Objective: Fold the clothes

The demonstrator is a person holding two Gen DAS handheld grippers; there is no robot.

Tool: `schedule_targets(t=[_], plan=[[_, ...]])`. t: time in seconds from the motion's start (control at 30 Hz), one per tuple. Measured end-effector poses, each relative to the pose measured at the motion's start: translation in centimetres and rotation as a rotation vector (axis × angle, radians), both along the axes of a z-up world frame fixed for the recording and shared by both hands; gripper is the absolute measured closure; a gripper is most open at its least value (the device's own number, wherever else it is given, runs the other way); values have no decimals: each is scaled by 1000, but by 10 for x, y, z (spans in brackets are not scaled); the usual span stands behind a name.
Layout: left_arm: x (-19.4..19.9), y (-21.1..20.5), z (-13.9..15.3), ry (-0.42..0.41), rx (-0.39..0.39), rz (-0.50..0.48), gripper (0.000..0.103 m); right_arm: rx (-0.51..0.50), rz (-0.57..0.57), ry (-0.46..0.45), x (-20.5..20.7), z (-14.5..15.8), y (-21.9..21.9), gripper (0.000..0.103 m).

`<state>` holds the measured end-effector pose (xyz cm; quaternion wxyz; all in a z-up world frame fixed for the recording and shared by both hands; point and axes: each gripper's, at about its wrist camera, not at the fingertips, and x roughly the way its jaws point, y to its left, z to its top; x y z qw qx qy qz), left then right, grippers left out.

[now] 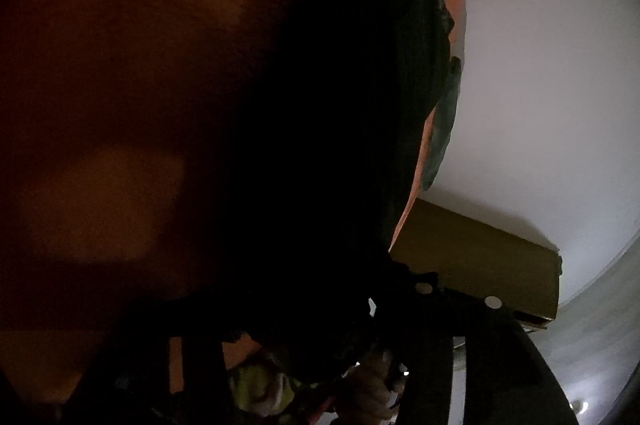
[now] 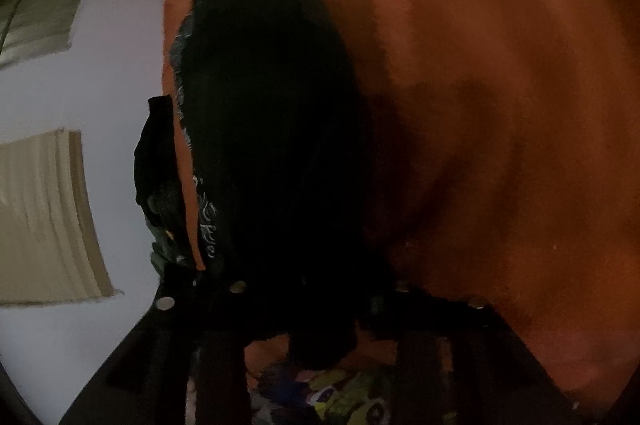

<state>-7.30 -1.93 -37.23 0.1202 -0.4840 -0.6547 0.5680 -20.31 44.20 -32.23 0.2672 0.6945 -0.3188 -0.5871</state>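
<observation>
An orange garment (image 1: 120, 85) with a black panel (image 1: 340, 105) carrying white print hangs right in front of both cameras and fills most of each view. In the left wrist view the black cloth bunches down into my left gripper (image 1: 320, 341), whose dark fingers seem shut on it. The right wrist view has the same orange garment (image 2: 500, 105) and black panel (image 2: 272, 145) gathering into my right gripper (image 2: 320, 325), shut on the cloth. Deep shadow hides the fingertips in both views. A dark shape (image 2: 156, 161) at the garment's left edge may be the other gripper.
Both cameras look upward past the garment at a white wall or ceiling (image 1: 540, 85). A brown boxy edge (image 1: 480, 257) and a beige panel (image 2: 48, 217) stand against it. A multi-coloured patterned cloth (image 2: 340, 393) lies below the grippers.
</observation>
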Motion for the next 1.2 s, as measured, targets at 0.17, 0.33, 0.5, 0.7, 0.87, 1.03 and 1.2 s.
schedule_targets(t=[0.17,0.33,0.5,0.7,0.87,1.03,1.2], plan=[[-4,1,5,31,-3,-14,29,8,10,-18,-4,-9,0,45],[-8,3,11,61,-33,-34,52,14,33,9,-5,-6,-11,43],[-11,11,32,88,-160,-62,79,5,44,58,0,1,-16,75],[-5,18,75,155,-165,-71,80,-31,43,142,13,46,-7,83],[10,38,120,231,-121,-71,80,-97,39,200,24,106,3,83],[23,51,155,263,-123,-84,80,-130,31,231,36,156,15,83],[50,45,179,230,-125,-87,80,-95,15,192,46,165,23,83]])
